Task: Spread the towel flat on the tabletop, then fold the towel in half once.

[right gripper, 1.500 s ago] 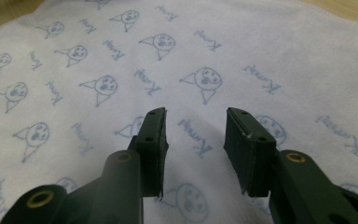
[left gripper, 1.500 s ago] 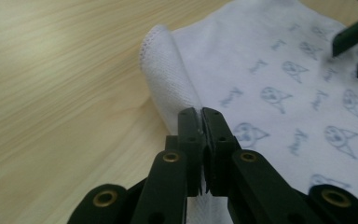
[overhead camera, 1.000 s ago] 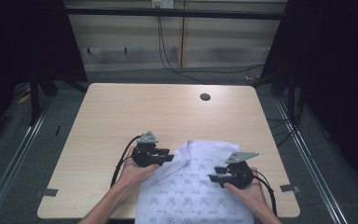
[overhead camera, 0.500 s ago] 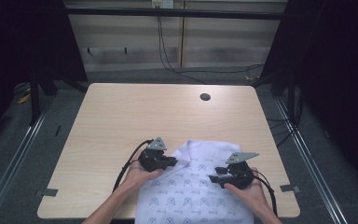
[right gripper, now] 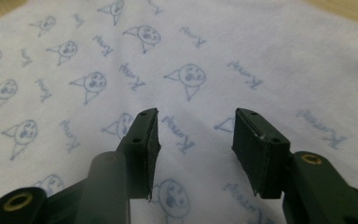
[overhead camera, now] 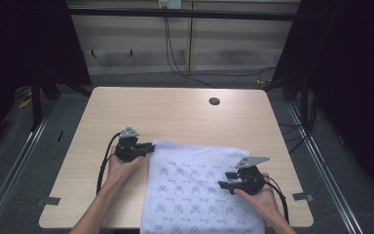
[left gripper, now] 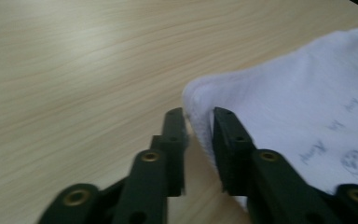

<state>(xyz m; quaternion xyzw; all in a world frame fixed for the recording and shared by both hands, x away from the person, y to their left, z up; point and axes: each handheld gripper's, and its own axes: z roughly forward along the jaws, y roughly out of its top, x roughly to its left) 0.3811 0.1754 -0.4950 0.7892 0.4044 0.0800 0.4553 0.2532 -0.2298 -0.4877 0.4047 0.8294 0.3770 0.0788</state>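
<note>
White printed cloth [overhead camera: 199, 195] spread flat on near half of table [overhead camera: 175, 117], long axis running from far edge toward person, hanging over near edge. Left gripper [overhead camera: 148, 147] at far-left corner, jaws just reopening, hem between them. Right gripper [overhead camera: 226, 179] spread above cloth, gripping nothing.

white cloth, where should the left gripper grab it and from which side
Take the white cloth at its far left corner, where the hemmed edge stands slightly proud of the table. Come in level from the bare table on its left. The left gripper already straddles that edge with its jaws slightly apart.
</note>
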